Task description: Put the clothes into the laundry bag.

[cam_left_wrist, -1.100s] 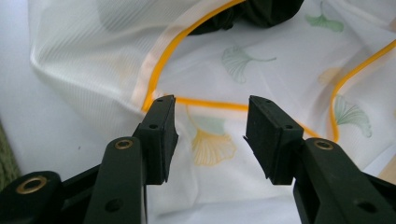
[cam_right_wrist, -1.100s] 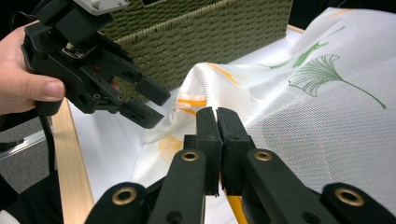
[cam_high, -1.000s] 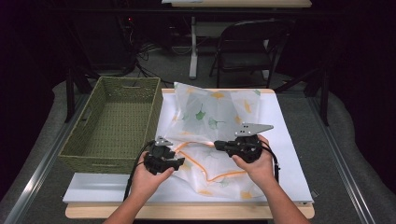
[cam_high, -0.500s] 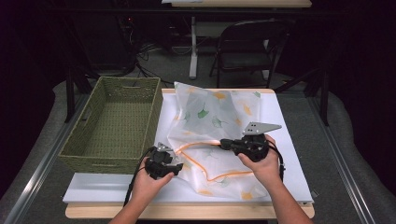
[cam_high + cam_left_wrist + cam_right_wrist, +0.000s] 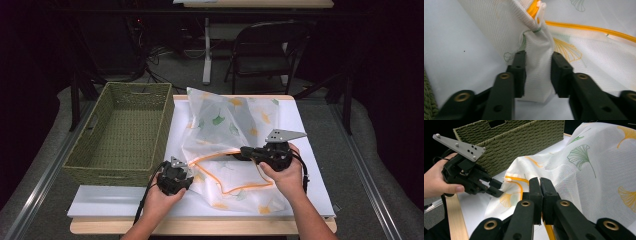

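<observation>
A white mesh laundry bag with an orange zipper and printed ginkgo leaves (image 5: 235, 150) lies rumpled on the white counter (image 5: 310, 125), beside a green woven basket (image 5: 125, 130). The left gripper (image 5: 186, 176) has just been closing its jaws, now clamped on a fold at the bag's near-left corner. The right gripper (image 5: 246, 152) pinches the zipper edge, jaws clenched. Since the earlier frame, the left gripper has dropped lower.
</observation>
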Demonstrator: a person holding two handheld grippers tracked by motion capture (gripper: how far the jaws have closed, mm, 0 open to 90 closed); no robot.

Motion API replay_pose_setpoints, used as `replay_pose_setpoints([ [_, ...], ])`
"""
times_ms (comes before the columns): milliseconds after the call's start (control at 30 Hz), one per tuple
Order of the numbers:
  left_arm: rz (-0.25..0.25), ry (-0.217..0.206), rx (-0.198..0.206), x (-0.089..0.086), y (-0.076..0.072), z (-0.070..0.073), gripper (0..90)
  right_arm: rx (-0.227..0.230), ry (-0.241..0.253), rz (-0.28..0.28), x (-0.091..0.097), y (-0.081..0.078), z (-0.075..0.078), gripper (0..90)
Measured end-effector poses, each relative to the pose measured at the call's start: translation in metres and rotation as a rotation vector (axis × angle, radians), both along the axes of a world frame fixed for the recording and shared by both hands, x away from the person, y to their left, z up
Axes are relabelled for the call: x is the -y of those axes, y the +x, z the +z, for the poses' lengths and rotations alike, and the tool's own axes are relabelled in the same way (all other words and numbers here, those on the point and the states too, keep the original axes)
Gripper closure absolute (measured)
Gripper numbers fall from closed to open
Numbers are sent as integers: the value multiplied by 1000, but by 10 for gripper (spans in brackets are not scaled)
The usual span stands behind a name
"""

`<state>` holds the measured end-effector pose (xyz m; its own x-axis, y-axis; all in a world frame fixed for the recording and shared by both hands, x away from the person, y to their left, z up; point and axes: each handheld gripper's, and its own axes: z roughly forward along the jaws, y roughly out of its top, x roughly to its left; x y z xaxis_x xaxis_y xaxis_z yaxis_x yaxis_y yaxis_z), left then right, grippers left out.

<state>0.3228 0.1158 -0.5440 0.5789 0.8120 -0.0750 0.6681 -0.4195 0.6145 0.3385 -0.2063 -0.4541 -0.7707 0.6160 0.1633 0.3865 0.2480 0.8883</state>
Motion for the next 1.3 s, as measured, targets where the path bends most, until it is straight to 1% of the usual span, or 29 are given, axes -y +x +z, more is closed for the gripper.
replay_pose_setpoints([
  [33,2,2,8,0,-1,0,737,0,0,2,0,0,0,884],
  [67,2,2,8,0,-1,0,773,1,-3,4,-1,0,-1,884],
  [133,1,-6,13,-3,-2,4,825,0,-6,6,-2,-1,-1,885],
  [233,1,-10,16,-5,-4,6,871,1,-8,7,-2,-1,-1,884],
  [333,-13,-18,19,-11,-8,13,882,-1,-9,6,-2,-2,-2,884],
  [433,-15,-16,25,-14,-10,15,884,-4,-12,8,-2,-2,-3,884],
  [567,-12,-34,28,-22,-19,19,885,-3,-25,17,-6,-3,-4,884],
  [633,-19,-33,25,-26,-22,21,885,0,-36,23,-8,-4,-5,884],
  [800,-11,-26,32,-33,-28,22,885,-7,-52,27,-11,-5,-8,884],
  [833,-5,-38,18,-38,-30,21,885,-8,-63,34,-13,-7,-10,884],
  [867,0,-39,16,-40,-31,21,885,-11,-67,35,-14,-7,-12,884],
  [900,-2,-44,6,-42,-32,21,886,-12,-72,38,-14,-8,-13,884],
  [933,9,-62,-2,-45,-33,20,885,-17,-76,38,-15,-9,-14,884],
  [967,6,-69,-11,-47,-34,20,886,-18,-83,42,-15,-10,-16,884],
  [1033,8,-74,-14,-49,-35,19,886,-22,-88,44,-16,-11,-17,884],
  [1067,9,-78,-23,-51,-38,18,886,-31,-99,46,-17,-14,-21,884],
  [1133,9,-80,-23,-51,-39,18,886,-32,-102,48,-17,-14,-23,884],
  [1167,4,-75,-29,-52,-40,16,886,-40,-116,51,-17,-17,-28,884],
  [1233,6,-78,-35,-51,-41,15,886,-43,-121,53,-17,-18,-30,884],
  [1267,2,-75,-35,-51,-42,14,886,-50,-127,53,-17,-18,-33,884],
  [1300,2,-77,-43,-50,-42,14,886,-60,-131,52,-17,-19,-36,884],
])
